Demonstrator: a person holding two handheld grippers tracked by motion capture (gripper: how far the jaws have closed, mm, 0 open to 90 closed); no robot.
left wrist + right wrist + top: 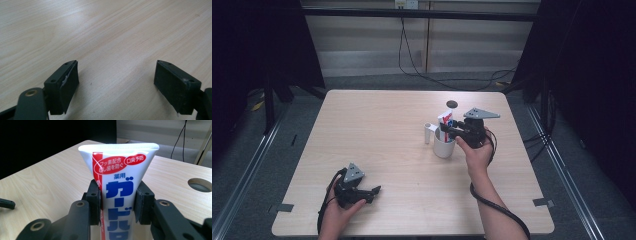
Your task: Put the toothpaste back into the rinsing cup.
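Observation:
A white toothpaste tube [445, 120] with red and blue print stands upright, crimped end up, its lower part inside a white cup [443, 146] right of the table's middle. My right gripper [446, 131] is shut on the tube just above the cup's rim. In the right gripper view the pads press both sides of the tube [120, 177]. My left gripper [374, 192] rests on the table near the front left and stands open. Between its jaws in the left gripper view [116, 77] lies bare wood.
The light wooden table [377, 130] has a round cable hole [452, 104] just behind the cup. A small white piece [428, 133] stands at the cup's left side. Dark curtains flank the table, and cables run along the floor behind it.

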